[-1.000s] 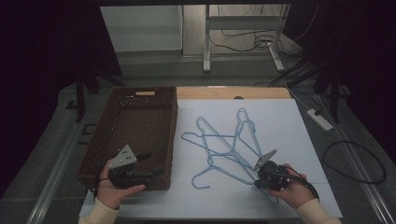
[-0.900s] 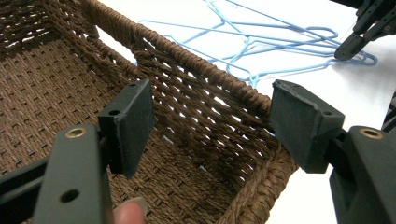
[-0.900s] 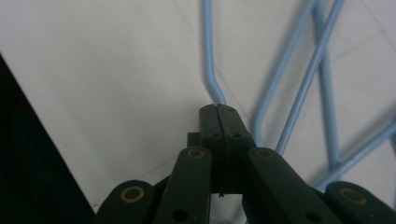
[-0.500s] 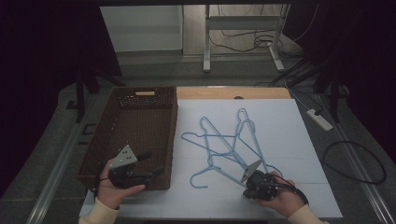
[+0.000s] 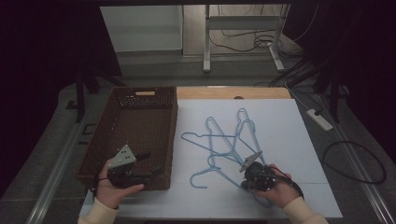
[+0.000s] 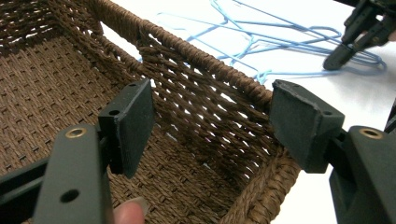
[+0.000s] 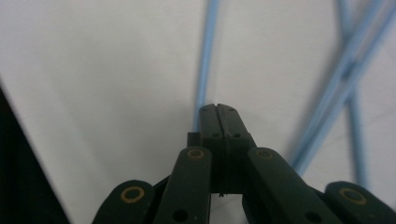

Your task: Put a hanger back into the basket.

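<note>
The right hand-held gripper (image 5: 246, 169) has its jaws pressed tight together on a wire of the blue hangers (image 5: 224, 140) lying tangled on the worktop (image 5: 289, 140), likely to lift one. The left hand-held gripper (image 6: 212, 121) gapes over the basket (image 5: 140, 100) wall, holding nothing, probably steadying it.

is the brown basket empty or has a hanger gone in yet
Empty. The wicker basket shows only bare woven floor in the high view, and the blue wire hangers all lie on the white table beside it.
</note>
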The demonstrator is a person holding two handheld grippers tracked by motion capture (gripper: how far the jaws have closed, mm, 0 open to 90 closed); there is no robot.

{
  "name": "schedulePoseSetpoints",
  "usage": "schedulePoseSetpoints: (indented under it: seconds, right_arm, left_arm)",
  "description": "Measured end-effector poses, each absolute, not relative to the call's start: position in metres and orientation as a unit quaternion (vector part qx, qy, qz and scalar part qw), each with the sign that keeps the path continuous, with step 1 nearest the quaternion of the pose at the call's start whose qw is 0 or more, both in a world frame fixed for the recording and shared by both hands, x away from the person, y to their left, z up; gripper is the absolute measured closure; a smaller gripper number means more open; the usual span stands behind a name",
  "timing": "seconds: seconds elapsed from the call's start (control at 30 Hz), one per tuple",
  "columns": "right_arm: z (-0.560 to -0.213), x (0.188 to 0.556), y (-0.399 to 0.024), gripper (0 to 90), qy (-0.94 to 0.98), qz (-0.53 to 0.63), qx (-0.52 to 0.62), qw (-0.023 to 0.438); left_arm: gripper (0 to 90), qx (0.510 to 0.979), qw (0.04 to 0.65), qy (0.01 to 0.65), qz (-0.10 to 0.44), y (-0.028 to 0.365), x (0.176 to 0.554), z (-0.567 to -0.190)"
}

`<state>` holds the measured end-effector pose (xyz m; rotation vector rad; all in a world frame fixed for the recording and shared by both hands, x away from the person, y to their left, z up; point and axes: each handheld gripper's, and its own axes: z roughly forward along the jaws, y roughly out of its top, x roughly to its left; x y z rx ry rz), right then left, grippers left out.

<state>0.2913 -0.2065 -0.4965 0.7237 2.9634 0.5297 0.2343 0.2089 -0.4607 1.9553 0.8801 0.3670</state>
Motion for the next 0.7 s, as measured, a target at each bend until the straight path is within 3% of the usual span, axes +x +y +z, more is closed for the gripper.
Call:
schedulePoseSetpoints:
  seconds: [0.43,0.7]
  right_arm:
    - [-0.499,0.266,-0.191,90.0,0.963,0.180,0.200,0.002]
    - [-0.492,0.276,-0.188,89.8,0.965,0.185,0.187,0.013]
  left_arm:
    - [31.4,0.798,0.463,0.355,0.149,0.207,0.234,-0.461]
    - [31.3,0.798,0.463,0.356,0.150,0.207,0.234,-0.460]
